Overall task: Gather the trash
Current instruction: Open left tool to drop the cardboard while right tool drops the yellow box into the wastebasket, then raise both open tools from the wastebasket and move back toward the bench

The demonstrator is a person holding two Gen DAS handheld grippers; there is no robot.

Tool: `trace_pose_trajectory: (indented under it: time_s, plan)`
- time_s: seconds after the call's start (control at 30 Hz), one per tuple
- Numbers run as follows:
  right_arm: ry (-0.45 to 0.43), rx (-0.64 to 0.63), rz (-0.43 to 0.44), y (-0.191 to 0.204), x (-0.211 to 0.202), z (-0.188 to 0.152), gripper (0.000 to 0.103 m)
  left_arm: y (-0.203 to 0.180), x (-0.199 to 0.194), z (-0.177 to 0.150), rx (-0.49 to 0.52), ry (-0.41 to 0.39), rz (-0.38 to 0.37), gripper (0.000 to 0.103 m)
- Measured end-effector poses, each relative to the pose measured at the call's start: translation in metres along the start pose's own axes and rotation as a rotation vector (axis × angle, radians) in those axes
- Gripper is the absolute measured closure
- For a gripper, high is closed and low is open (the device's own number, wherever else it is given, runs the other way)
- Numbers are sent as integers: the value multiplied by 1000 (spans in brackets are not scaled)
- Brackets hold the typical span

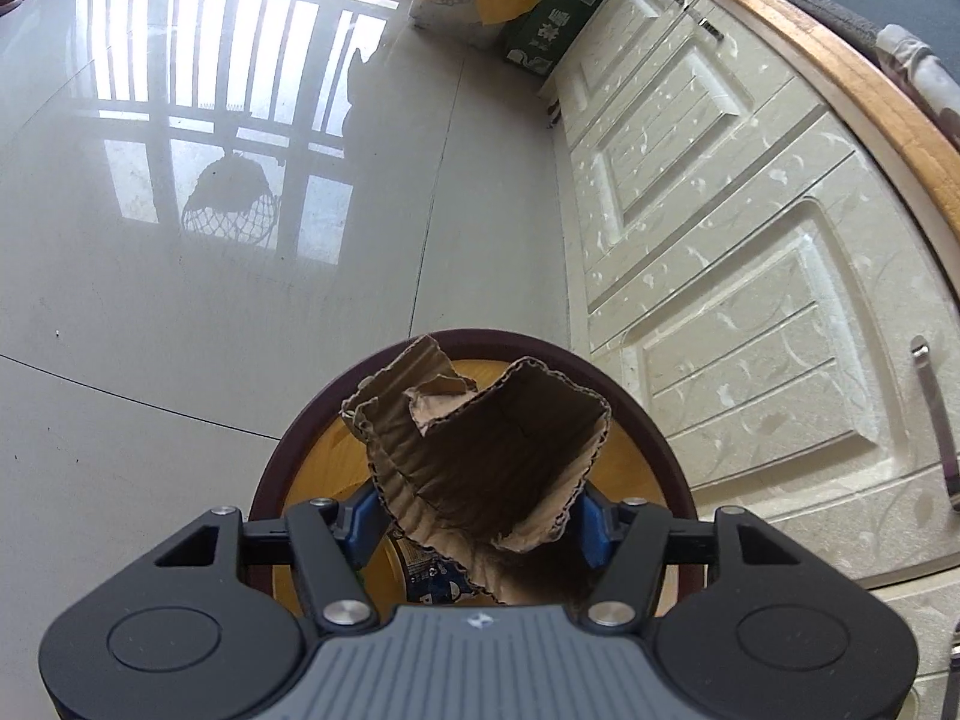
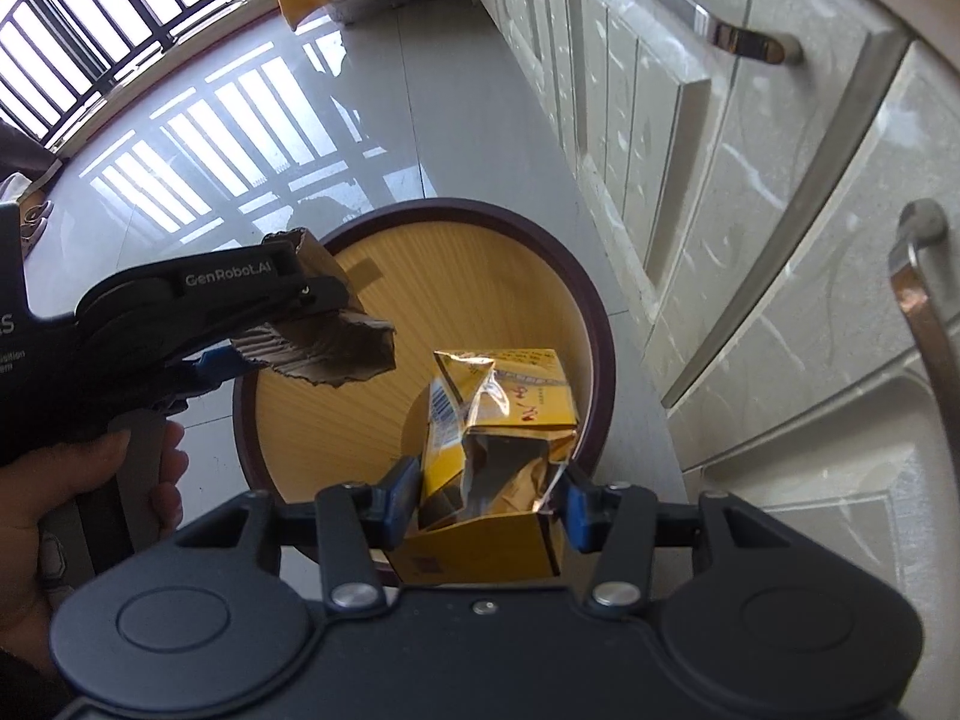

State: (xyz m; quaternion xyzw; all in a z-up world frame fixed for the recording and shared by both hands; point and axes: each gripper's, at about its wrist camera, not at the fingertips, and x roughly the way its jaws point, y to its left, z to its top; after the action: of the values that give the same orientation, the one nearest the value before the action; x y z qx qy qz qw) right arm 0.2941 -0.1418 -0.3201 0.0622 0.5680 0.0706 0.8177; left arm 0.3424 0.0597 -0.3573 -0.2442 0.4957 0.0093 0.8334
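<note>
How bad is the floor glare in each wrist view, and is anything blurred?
Left wrist: bright window reflection on the floor, straight cabinet edges bowed by the fisheye, cardboard sharp. Right wrist: similar glare on the floor, the yellow pack glints, the near handle is soft.

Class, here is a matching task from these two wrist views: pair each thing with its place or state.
Things:
1. torn cardboard
2. yellow packet
3. round bin
4. cabinet doors

Places or states:
A. stands on the floor, open-topped
B. gripped in the right hand-held gripper
C. white, beside the bin
D. gripped in the left hand-held gripper

Pairs: 1-D, 2-B, 3-A, 4-C
</note>
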Motion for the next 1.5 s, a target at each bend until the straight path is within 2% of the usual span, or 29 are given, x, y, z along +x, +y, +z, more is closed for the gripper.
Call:
trace_pose_trajectory:
  time_s: [0.1, 0.17, 0.37, 0.53, 0.57, 0.6, 0.67, 1.07, 1.5]
  plan:
    - [15, 3, 4, 1, 3, 0, 53, 3, 8, -1, -3, 16, 8, 32]
    - [23, 3, 9, 2, 6, 1, 53, 6, 10, -1, -6, 32, 18, 18]
    - [46, -20, 36, 3, 19, 10, 52, 15, 4, 0, 16, 79, 34, 2]
    - [49, -30, 64, 8, 23, 12, 48, 16, -4, 1, 42, 103, 53, 0]
    - [48, -32, 67, 8, 24, 12, 36, 15, -5, 1, 51, 104, 60, 0]
    - [40, -34, 70, 8, 23, 11, 19, 14, -6, 1, 61, 104, 67, 0]
    - [26, -38, 64, 8, 23, 11, 3, 14, -10, 1, 77, 105, 83, 0]
    - [30, -146, -3, 5, 10, 5, 0, 16, -31, 0, 160, 131, 162, 0]
    - [-3, -200, -45, 15, -25, 2, 0, 15, -93, -1, 263, 133, 153, 0]
